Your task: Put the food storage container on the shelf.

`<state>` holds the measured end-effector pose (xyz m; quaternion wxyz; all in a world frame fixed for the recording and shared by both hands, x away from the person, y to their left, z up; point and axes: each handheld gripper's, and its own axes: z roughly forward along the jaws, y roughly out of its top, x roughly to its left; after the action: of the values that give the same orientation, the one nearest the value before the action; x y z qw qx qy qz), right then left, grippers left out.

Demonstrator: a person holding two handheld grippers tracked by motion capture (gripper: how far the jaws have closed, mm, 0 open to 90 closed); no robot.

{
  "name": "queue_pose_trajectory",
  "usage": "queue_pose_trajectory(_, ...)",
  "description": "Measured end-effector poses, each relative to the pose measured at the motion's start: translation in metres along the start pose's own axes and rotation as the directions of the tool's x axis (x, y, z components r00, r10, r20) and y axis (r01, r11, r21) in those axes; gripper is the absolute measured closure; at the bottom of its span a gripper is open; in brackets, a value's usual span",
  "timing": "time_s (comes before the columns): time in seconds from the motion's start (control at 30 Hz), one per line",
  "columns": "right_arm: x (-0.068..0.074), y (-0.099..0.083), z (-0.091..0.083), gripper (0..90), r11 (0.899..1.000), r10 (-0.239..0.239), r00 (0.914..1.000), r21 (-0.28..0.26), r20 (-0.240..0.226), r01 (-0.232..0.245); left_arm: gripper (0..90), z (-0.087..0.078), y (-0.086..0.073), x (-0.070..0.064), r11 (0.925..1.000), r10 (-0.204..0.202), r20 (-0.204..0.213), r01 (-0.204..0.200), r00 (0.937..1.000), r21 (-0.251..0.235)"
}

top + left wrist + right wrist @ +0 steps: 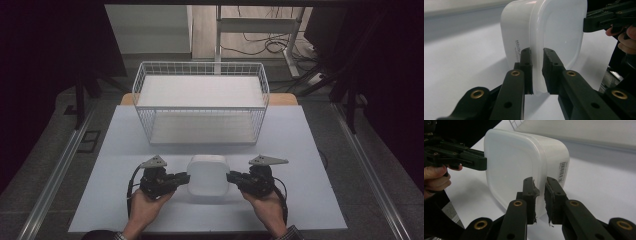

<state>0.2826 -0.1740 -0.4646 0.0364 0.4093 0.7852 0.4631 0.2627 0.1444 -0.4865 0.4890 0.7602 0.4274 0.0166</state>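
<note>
A white plastic container (208, 177) with rounded corners and a lid sits in the middle of the pale mat (305, 180), between my two grippers. My left gripper (186, 177) is shut on its left rim, and my right gripper (230, 176) is shut on its right rim. In the left gripper view the jaws of the left gripper (537, 72) pinch the thin edge of the container (549, 30), with the right gripper (609, 18) across from it. In the right gripper view the right gripper (539, 195) clamps the container (516, 162), which carries a barcode label. I cannot tell whether the container rests on the mat.
A white wire basket (200, 107) with a white liner stands behind the container, at the back of the mat. Metal rails run along both sides of the table. Cables and a desk frame lie on the floor beyond.
</note>
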Motion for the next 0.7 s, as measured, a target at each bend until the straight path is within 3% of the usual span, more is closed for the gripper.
queue_pose_trajectory(0.43,0.005,0.039,-0.004,78.6,0.996,-0.075,0.9972,-0.053,-0.001,0.075,79.1,-0.016,0.030,0.001,0.9986,0.040,-0.036,-0.041,0.9986,-0.033)
queue_pose_trajectory(0.7,0.008,0.067,-0.011,78.6,0.991,-0.096,0.9953,-0.094,-0.009,0.095,79.2,-0.032,0.061,-0.002,0.9945,0.070,-0.058,-0.074,0.9959,-0.075)
